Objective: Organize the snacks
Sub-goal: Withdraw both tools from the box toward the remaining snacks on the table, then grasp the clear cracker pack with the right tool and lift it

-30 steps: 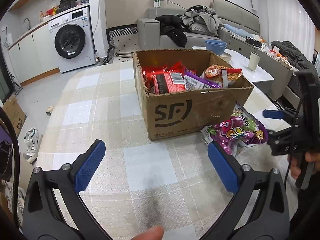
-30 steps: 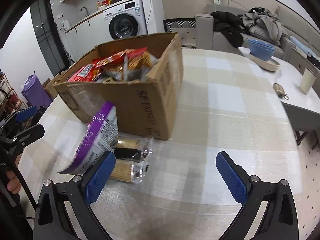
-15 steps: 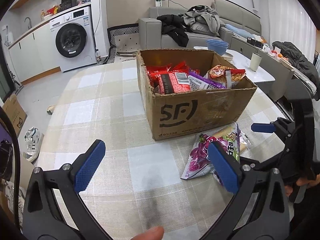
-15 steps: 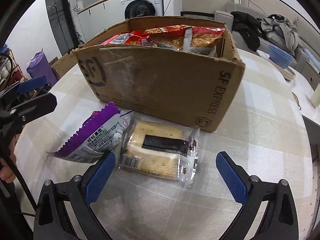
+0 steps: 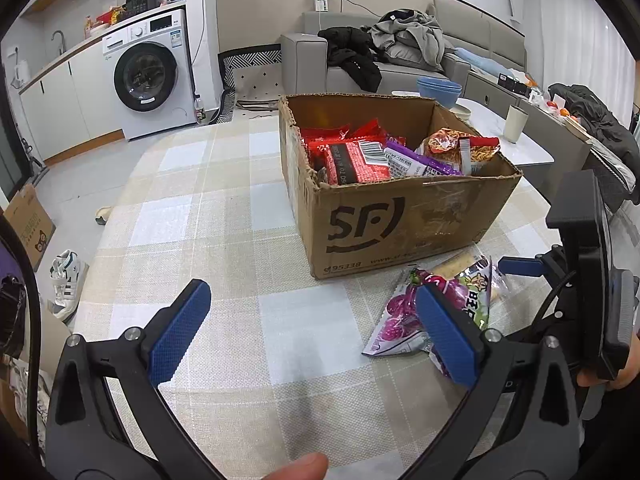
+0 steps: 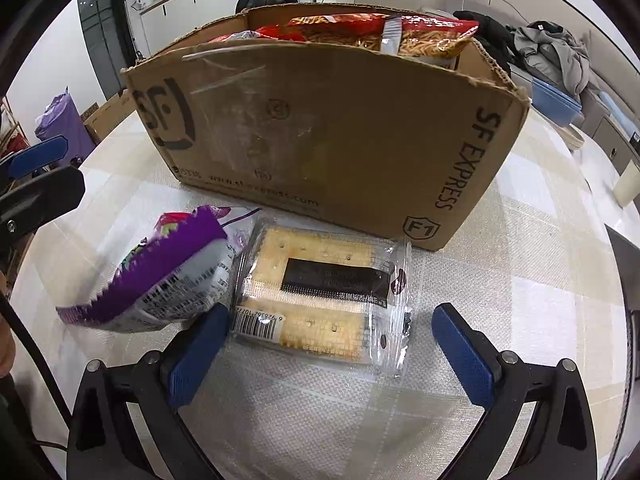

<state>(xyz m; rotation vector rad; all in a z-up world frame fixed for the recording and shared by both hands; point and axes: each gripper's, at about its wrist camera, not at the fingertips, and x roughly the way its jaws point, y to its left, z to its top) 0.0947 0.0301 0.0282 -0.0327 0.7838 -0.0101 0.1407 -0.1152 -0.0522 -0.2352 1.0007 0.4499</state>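
Cracker pack (image 6: 324, 294) lies between right gripper (image 6: 330, 342)'s wide-spread pads: descend squarely, pinch its long edges, avoiding purple bag (image 6: 160, 276).

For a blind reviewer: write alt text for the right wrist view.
The open right gripper hovers over a clear cracker pack on the checked tablecloth, beside a purple snack bag and before a snack-filled cardboard box.

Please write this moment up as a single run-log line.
left claw: open, empty | right claw: open, around cracker pack | purple snack bag: on table | cardboard box: holds snacks
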